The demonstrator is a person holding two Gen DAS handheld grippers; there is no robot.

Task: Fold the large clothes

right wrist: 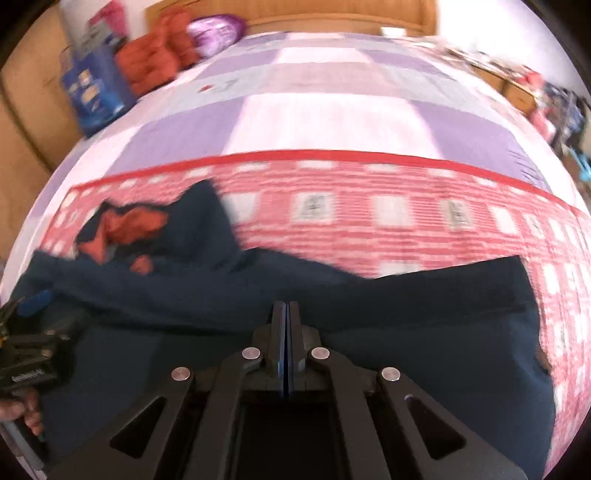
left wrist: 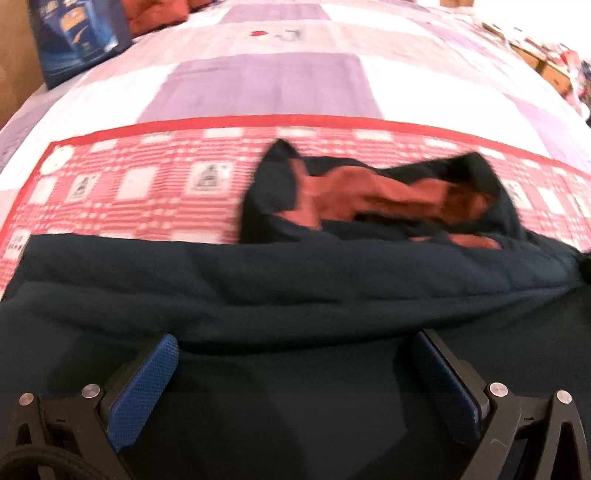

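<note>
A large dark navy hooded garment [left wrist: 295,273] lies across the near end of the bed, its hood with orange lining [left wrist: 373,195] spread beyond it. It also shows in the right wrist view [right wrist: 424,317], hood [right wrist: 147,229] at the left. My left gripper [left wrist: 295,347] is open, its blue pads [left wrist: 147,384] wide apart over the dark fabric, nothing between them. My right gripper [right wrist: 286,306] is shut, fingers pressed together above the garment's folded edge; whether cloth is pinched is not visible. The left gripper [right wrist: 33,299] appears at the far left of the right wrist view.
The bed has a red checked blanket [left wrist: 147,184] and a purple and white quilt [right wrist: 332,107]. A blue bag [right wrist: 96,92], orange cushions [right wrist: 155,59] and a purple bag [right wrist: 218,29] sit at the head end. Cluttered shelves [right wrist: 546,99] stand at the right.
</note>
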